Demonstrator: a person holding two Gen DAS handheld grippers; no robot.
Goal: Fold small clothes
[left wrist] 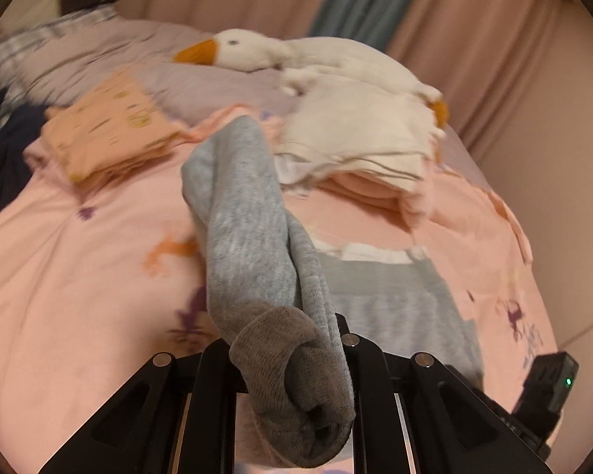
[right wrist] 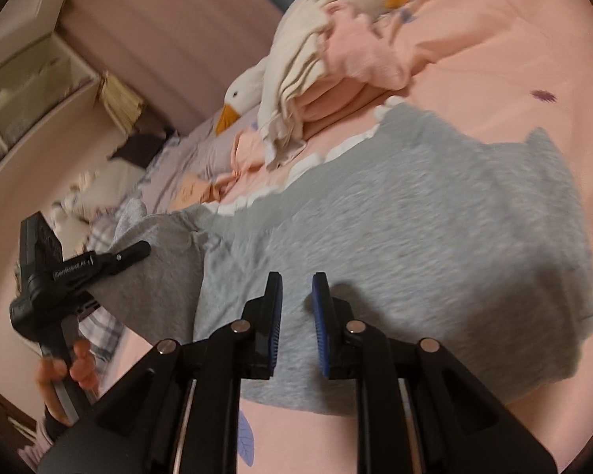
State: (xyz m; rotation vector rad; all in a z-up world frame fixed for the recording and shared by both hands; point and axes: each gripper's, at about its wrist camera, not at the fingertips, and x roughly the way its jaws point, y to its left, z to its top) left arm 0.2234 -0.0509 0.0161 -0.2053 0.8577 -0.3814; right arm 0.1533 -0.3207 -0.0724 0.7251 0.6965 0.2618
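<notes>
Left hand-held gripper point(left wrist: 296, 387): closed on a bunched grey sleeve point(left wrist: 249, 237) with a darker cuff, which is raised clear of the bed and seen running away from the jaws toward the far side. In the right wrist view the same gripper point(right wrist: 138, 251) is seen at the near left, clamped on the grey cloth, with a hand point(right wrist: 65, 371) on its handle.

Right hand-held gripper point(right wrist: 297, 324): jaws partly open, blue pads point(right wrist: 321, 316) facing each other, nothing held. It is poised just above the near edge of the grey garment point(right wrist: 415, 245); whether the pads touch the cloth cannot be told.

Grey garment: small top, spread flat on the pink bedcover point(right wrist: 514, 59), white frilled collar point(right wrist: 336, 154) at its far edge. Its body point(left wrist: 395, 300) is seen in the left wrist view on the near right.

Pink bedcover point(left wrist: 79, 276): printed with purple and orange figures.

Folded peach item point(left wrist: 110, 130): on the bed, far left of the sleeve.

Stack of clothes point(left wrist: 359, 150): cream piece on top, pink pieces beneath, on the bed beyond the garment, right of the peach item. Also seen in the right wrist view point(right wrist: 296, 71).

Goose toy point(left wrist: 296, 55): white plush, orange beak, lying just behind the stack.

Curtain point(left wrist: 474, 12): pink, at the far side.

Shelf unit point(right wrist: 27, 79): far left in the right wrist view.
</notes>
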